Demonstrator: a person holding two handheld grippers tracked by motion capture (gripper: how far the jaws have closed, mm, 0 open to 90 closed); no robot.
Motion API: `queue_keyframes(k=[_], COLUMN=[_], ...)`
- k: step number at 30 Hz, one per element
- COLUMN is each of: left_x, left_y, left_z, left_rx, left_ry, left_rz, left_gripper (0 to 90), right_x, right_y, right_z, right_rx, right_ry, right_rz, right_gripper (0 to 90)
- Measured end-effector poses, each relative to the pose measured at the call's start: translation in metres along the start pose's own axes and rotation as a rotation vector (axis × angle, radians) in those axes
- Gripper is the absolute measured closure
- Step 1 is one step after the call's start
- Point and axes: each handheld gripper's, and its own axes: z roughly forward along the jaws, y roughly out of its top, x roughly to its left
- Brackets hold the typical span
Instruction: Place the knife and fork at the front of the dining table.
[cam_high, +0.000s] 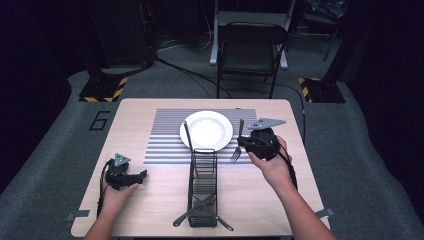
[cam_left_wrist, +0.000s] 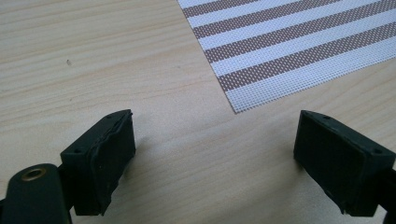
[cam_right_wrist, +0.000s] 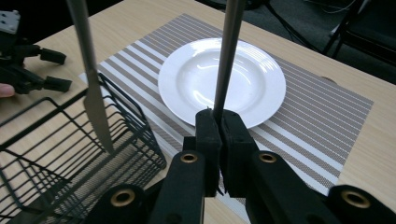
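Observation:
My right gripper (cam_high: 242, 143) (cam_right_wrist: 219, 120) is shut on a metal fork (cam_high: 236, 154) (cam_right_wrist: 227, 60), held above the placemat's right part, just right of the white plate (cam_high: 206, 130) (cam_right_wrist: 222, 81). In the high view the fork's tines point down toward me. A knife (cam_high: 187, 134) (cam_right_wrist: 91, 88) leans in the far end of the black wire basket (cam_high: 203, 187) (cam_right_wrist: 56, 154). My left gripper (cam_high: 143, 175) (cam_left_wrist: 215, 135) rests open on the wooden table at the left, with nothing between its jaws, near the placemat's corner (cam_left_wrist: 280, 56).
More cutlery (cam_high: 200, 212) lies in the basket's near end, with handles poking out both sides. The striped placemat (cam_high: 165, 140) lies under the plate. A folding chair (cam_high: 250, 50) stands beyond the table's far edge. Bare table (cam_high: 260, 195) lies right of the basket.

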Motion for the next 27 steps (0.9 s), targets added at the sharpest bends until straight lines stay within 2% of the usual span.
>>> queue_keyframes(k=[5,27], left_x=[0.0,0.0], left_y=[0.0,0.0], left_z=[0.0,0.0], left_rx=[0.0,0.0], left_ry=[0.0,0.0], left_rz=[0.0,0.0], left_gripper=[12.4,12.4], right_x=[-0.007,-0.024], right_y=[-0.01,-0.038], right_z=[0.007,0.039], right_rx=[-0.004,-0.002], right_ry=[-0.027,-0.072], right_rz=[0.013,0.086], right_gripper=[87.5,87.5])
